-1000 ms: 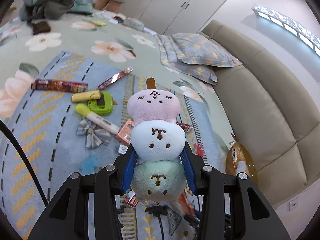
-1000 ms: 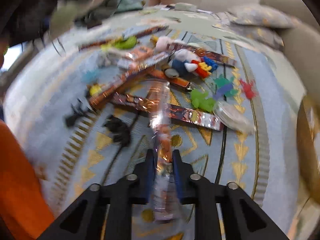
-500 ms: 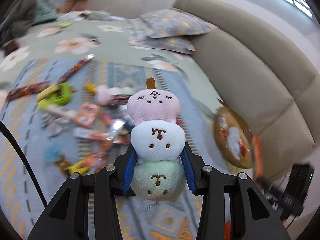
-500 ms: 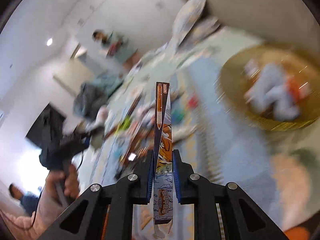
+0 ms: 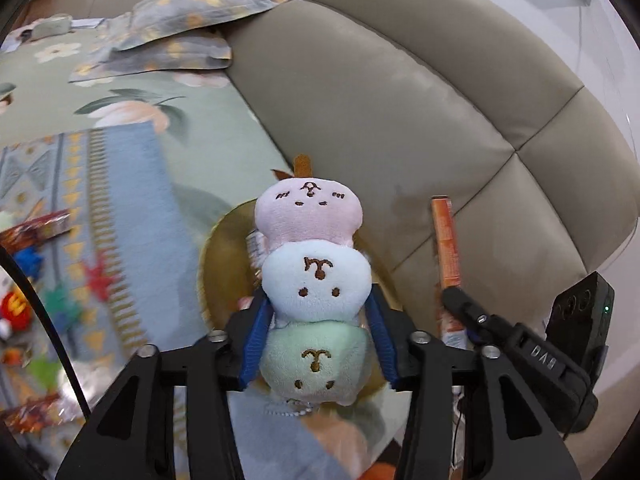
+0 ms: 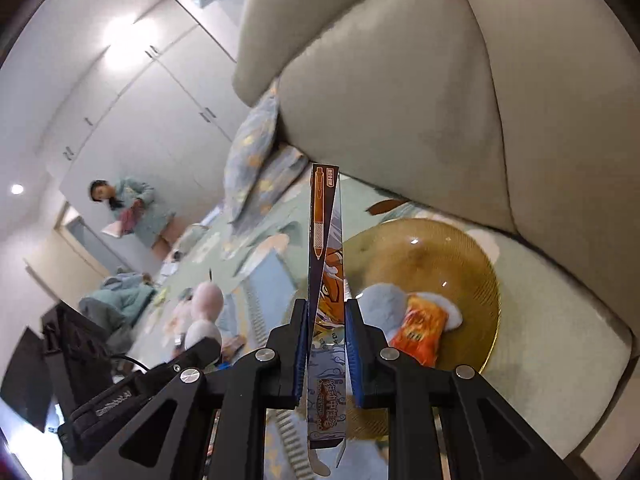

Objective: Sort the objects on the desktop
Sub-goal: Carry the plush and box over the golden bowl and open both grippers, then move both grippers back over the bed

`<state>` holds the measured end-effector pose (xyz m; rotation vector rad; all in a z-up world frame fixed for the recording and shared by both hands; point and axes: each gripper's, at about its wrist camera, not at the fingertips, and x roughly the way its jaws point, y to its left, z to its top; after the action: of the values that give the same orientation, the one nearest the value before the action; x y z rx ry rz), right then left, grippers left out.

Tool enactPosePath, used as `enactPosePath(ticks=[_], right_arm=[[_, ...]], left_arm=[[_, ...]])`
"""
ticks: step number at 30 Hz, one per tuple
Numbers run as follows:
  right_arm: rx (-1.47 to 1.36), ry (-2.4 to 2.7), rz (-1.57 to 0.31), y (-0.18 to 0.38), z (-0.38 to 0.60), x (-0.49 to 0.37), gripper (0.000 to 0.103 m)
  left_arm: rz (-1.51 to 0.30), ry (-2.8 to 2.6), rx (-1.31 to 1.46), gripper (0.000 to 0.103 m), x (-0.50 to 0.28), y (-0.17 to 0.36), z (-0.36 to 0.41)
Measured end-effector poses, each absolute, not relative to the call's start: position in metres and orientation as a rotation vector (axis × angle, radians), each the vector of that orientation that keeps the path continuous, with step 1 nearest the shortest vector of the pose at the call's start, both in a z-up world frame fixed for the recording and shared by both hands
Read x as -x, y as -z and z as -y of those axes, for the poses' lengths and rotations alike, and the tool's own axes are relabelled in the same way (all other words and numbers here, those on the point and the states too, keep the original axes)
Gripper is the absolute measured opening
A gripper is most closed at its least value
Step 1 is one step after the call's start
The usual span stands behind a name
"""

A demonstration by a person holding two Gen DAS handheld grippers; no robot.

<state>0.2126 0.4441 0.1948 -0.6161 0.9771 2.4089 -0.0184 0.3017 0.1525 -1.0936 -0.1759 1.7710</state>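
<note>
Both grippers loaded. Left gripper has its blue pads squeezed against a stacked plush skewer toy: three balls, pink on top, pale blue in the middle, mint green at the bottom, each with a stitched brown face, plus a brown stick tip above the pink one; the pads pinch at the seam between the blue and green balls. It hangs over a round amber glass plate on the bed, beside the beige padded headboard. Right gripper is closed on a long pen blister pack, held edge-on and upright; an orange pen is printed at the top, with orange cartoon art lower down and Chinese characters near the bottom, too blurred to read. In the right wrist view one plate sits just right of the pack, holding one grey-blue plush and one orange snack packet with unreadable print. In the left wrist view the same pack shows as an orange strip to the right. Two patterned pillows lie near the headboard. Blurred toys and wrappers are scattered on the blue rug at left; count unclear. One person stands by the white wardrobes.
</note>
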Motion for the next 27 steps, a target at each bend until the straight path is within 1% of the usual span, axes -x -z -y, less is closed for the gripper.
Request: enactPosePath(ticks=[1, 2, 3, 4, 5, 7, 9, 13, 16, 18, 20, 24, 27], right_arm=[[0.621, -2.400, -0.975, -0.191, -0.449, -0.211, 0.018], [0.634, -2.389, -0.979, -0.189, -0.455, -0.211, 0.027], [0.644, -2.379, -0.993, -0.186, -0.458, -0.210, 0.040], [0.645, -2.380, -1.018, -0.182, -0.460, -0.213, 0.043], [0.644, -2.387, -1.027, -0.180, -0.461, -0.216, 0.043], [0.658, -2.392, -1.011, -0.173, -0.460, -0.218, 0.045], [0.696, -2.402, -1.014, -0.166, -0.455, -0.219, 0.047], [0.800, -2.463, -1.061, -0.153, -0.427, -0.214, 0.047], [0.836, -2.558, -0.970, -0.153, -0.384, -0.198, 0.047], [0.910, -2.612, -0.824, -0.144, -0.347, -0.182, 0.051], [1.035, -2.641, -0.692, -0.126, -0.315, -0.164, 0.052], [1.232, -2.689, -0.643, -0.079, -0.272, -0.133, 0.052], [1.395, -2.639, -0.571, -0.034, -0.252, -0.118, 0.053]], left_arm=[[0.173, -1.752, 1.109, 0.046, 0.020, -0.149, -0.309], [0.166, -1.721, 1.156, 0.046, 0.025, -0.142, -0.316], [0.164, -1.697, 1.207, 0.046, 0.031, -0.134, -0.320], [0.159, -1.672, 1.261, 0.046, 0.036, -0.127, -0.320], [0.140, -1.653, 1.296, 0.046, 0.038, -0.122, -0.317], [0.112, -1.674, 1.276, 0.046, 0.035, -0.125, -0.300], [0.082, -1.703, 1.251, 0.046, 0.032, -0.132, -0.271], [0.064, -1.795, 1.258, 0.046, 0.045, -0.147, -0.190], [0.051, -1.976, 1.258, 0.046, 0.062, -0.160, -0.118], [0.063, -2.078, 1.258, 0.046, 0.068, -0.169, -0.071], [0.057, -2.157, 1.258, 0.046, 0.075, -0.176, -0.031], [0.020, -2.265, 1.305, 0.046, 0.084, -0.171, 0.036], [-0.031, -2.263, 1.361, 0.046, 0.091, -0.148, 0.054]])
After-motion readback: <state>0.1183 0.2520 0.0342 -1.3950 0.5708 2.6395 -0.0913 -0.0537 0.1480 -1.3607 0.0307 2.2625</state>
